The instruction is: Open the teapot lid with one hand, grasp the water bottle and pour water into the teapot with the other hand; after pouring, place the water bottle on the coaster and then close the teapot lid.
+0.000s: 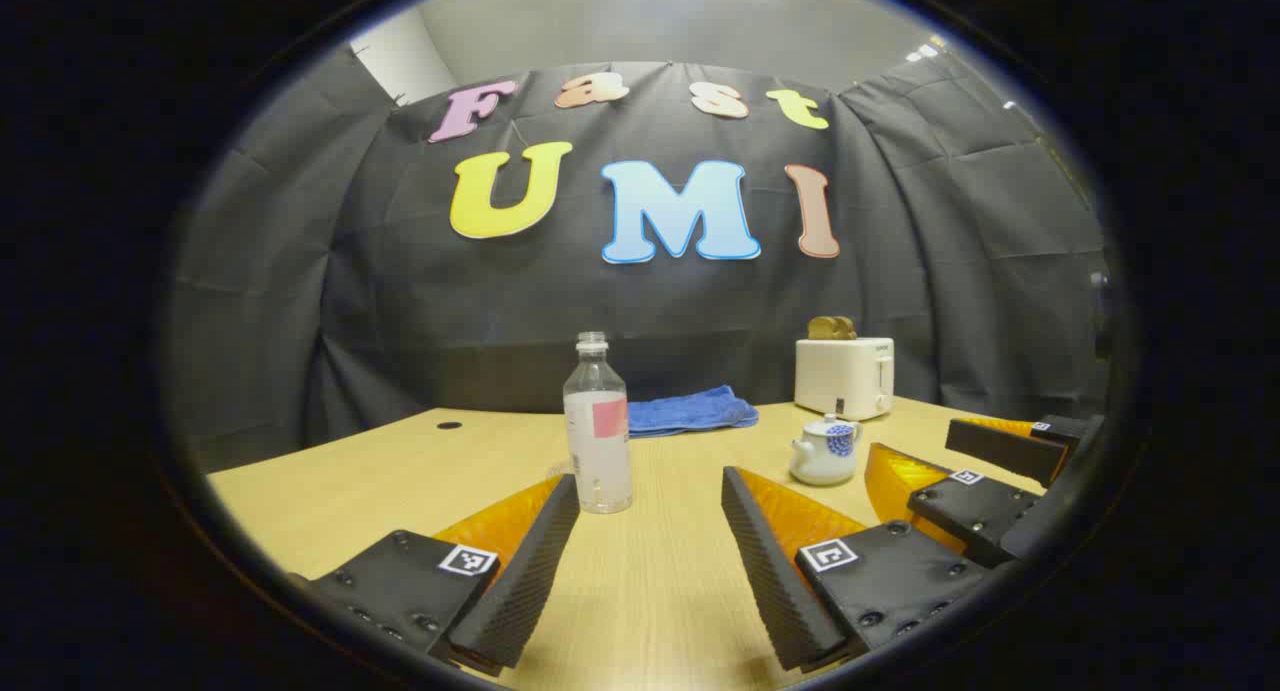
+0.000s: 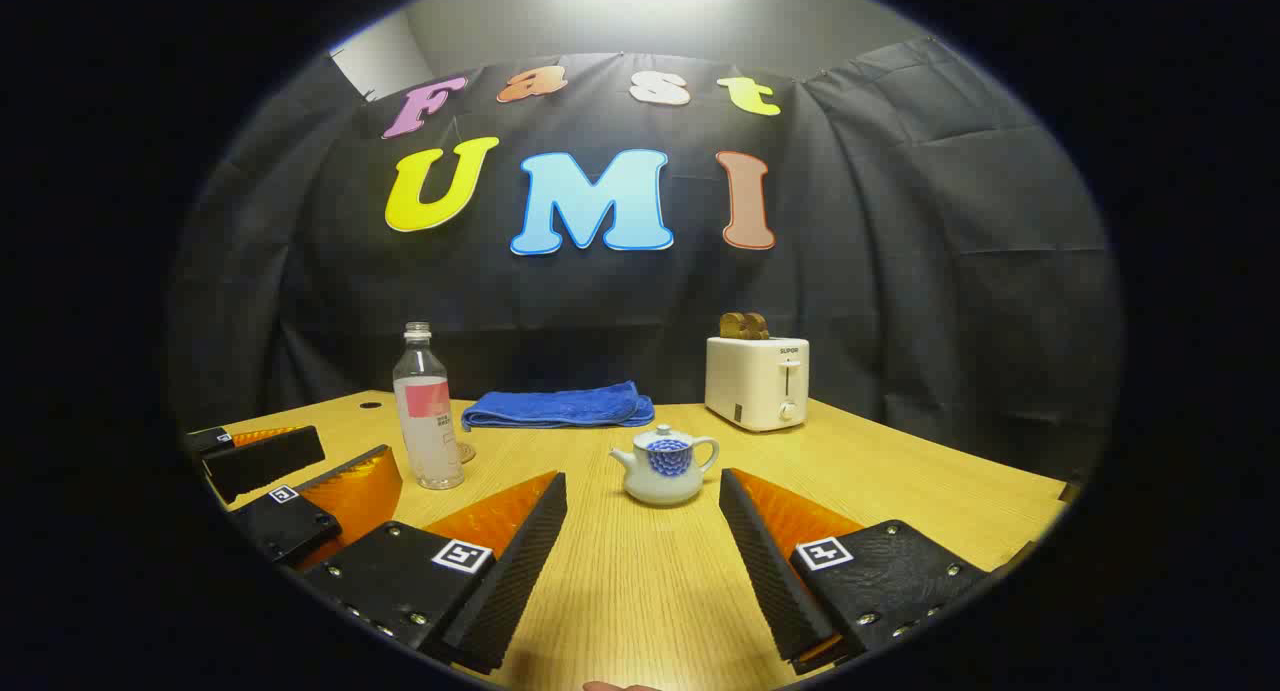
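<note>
Both jaws being held spread and empty, the left gripper (image 1: 648,561) is being lined up on the water bottle (image 1: 597,429) and the right gripper (image 2: 642,561) on the lidded teapot (image 2: 664,466), presumably so pouring and lid-lifting are being split between hands.

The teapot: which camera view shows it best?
The right gripper view: the teapot stands near the middle, unobstructed, with spout, handle and lid clear. In the left gripper view, the teapot is smaller, off to the right.
</note>
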`<state>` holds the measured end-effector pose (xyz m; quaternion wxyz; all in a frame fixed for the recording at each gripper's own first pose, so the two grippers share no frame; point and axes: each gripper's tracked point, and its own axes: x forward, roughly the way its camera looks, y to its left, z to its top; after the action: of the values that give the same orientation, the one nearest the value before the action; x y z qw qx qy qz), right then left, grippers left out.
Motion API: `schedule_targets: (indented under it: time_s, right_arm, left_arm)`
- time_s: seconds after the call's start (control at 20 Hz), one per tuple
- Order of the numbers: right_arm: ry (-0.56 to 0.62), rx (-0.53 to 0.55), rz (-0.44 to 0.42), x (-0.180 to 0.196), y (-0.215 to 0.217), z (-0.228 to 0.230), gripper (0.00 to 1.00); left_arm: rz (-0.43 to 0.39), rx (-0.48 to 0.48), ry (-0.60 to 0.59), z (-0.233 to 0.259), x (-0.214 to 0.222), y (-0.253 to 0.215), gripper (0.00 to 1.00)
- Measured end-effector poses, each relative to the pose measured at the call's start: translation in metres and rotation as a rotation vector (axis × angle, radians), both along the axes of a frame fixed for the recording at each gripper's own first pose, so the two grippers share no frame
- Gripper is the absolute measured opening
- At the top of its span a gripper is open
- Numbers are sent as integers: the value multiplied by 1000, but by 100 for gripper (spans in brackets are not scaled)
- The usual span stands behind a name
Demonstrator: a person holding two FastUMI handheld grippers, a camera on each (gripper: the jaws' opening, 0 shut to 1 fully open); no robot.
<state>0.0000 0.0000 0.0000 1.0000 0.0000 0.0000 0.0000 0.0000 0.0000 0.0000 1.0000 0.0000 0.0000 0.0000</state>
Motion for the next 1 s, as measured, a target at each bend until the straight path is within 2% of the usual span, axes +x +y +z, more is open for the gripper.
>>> schedule_targets:
  time_s: [0.1, 0.15, 0.25, 0.4, 0.8, 1.0]
  right_arm:
    - [1, -3, 91, -1, 12, 0, 95]
    - [-1, -6, 105, -1, 12, 0, 95]
    - [2, -5, 74, -1, 9, 1, 95]
    - [3, -1, 53, -1, 6, 0, 95]
    - [3, -5, 64, -1, 7, 0, 95]
    - [3, -6, 58, 0, 6, 0, 95]
  left_arm:
    - [12, -1, -9, 3, 1, 1, 100]
    - [14, 0, -6, 1, 0, 1, 100]
    - [2, 0, -11, 2, 2, -1, 100]
    - [35, -1, -10, 2, 2, 4, 100]
    - [97, -3, -6, 2, 5, 9, 100]
    - [79, -5, -6, 2, 4, 6, 100]
